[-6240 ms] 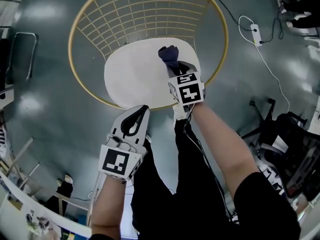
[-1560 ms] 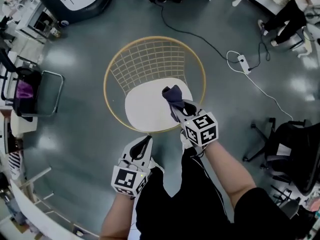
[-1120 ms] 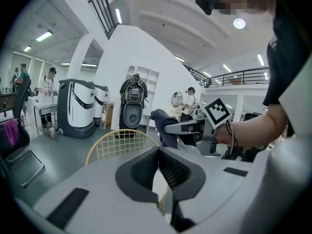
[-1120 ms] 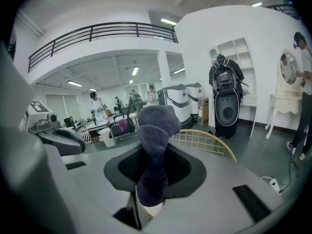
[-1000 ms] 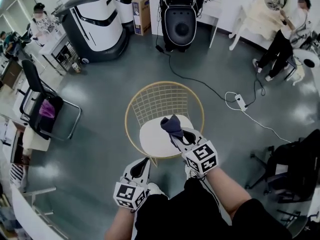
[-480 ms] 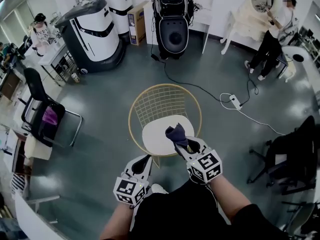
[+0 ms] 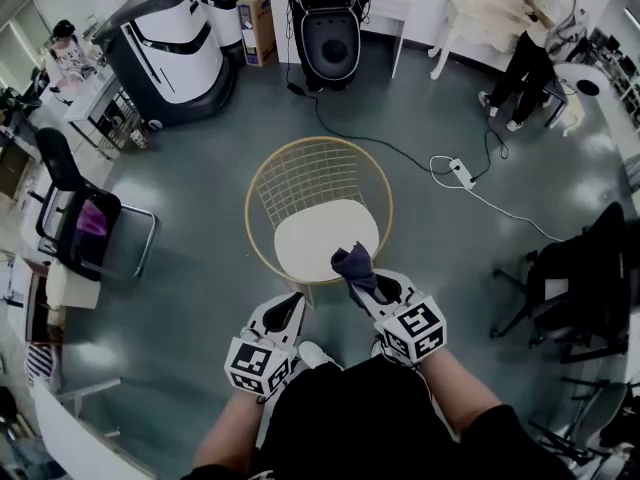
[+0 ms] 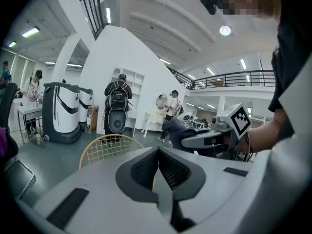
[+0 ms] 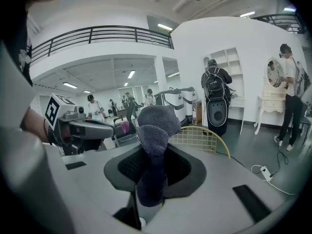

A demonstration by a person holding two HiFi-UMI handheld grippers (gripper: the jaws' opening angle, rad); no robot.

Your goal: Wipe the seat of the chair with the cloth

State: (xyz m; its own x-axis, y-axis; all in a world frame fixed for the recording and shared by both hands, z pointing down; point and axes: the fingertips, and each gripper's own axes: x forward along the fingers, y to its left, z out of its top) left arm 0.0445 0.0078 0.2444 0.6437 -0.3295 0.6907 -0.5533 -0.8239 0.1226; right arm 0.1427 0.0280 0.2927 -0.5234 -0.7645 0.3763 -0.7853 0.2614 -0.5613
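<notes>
A chair with a gold wire back (image 7: 315,173) and a white seat (image 7: 320,236) stands on the grey floor below me. My right gripper (image 7: 366,281) is shut on a dark blue cloth (image 7: 352,262), which bunches up above its jaws (image 9: 154,130) over the seat's near right edge. In the head view I cannot tell whether the cloth touches the seat. My left gripper (image 7: 284,313) is held beside it, nearer me and left of the seat's front edge. Its jaws are shut with nothing between them (image 8: 159,164).
A power strip (image 7: 460,173) with cables lies on the floor to the right. A black office chair (image 7: 75,213) stands at left, another black chair (image 7: 575,288) at right. Large machines (image 7: 165,53) and a person (image 7: 535,33) are at the far side.
The view has pulled up and back, so the chair looks smaller and farther off. The right gripper with the cloth has come from the seat's middle to its near edge. Left gripper stays shut.
</notes>
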